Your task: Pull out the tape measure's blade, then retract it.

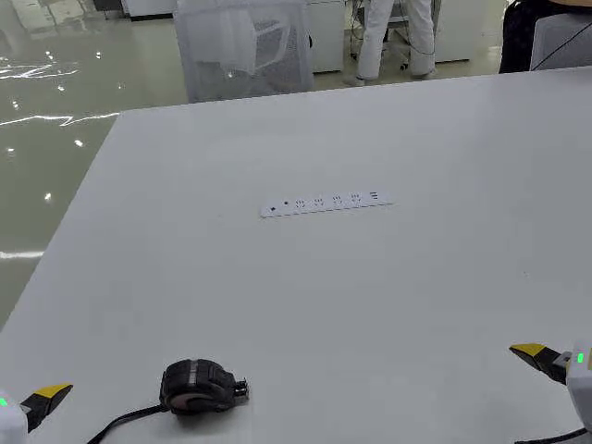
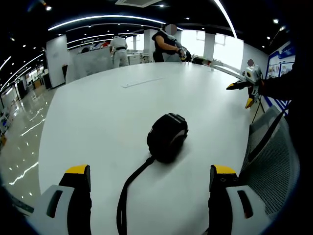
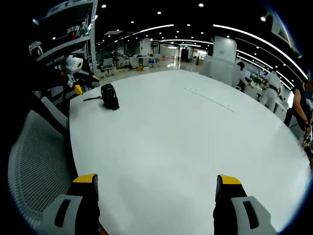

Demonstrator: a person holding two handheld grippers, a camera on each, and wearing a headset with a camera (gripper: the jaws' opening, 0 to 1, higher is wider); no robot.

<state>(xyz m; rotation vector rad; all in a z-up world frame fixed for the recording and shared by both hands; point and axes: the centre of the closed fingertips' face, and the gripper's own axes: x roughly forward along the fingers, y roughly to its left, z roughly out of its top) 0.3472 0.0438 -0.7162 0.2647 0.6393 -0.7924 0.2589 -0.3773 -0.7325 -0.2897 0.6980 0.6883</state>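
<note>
Nothing legible is showing anywhere. The tape measure (image 2: 167,137), lying ahead of the left fingers (image 2: 78,172), is showing no readable label; the dark marks on the white strip (image 1: 326,203) farther out on the table (image 1: 444,277) are appearing too small to read.

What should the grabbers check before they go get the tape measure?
1. Left gripper open: ok.
2. Right gripper open: ok.
3. Tape measure lined up between the left gripper's jaws: ok.
4. Tape measure held: not ok, it lies free on the table.
5. Blade tucked in: ok, its hook sits at the case.
6. Strap out of the way: not ok, it trails toward the left gripper.
</note>
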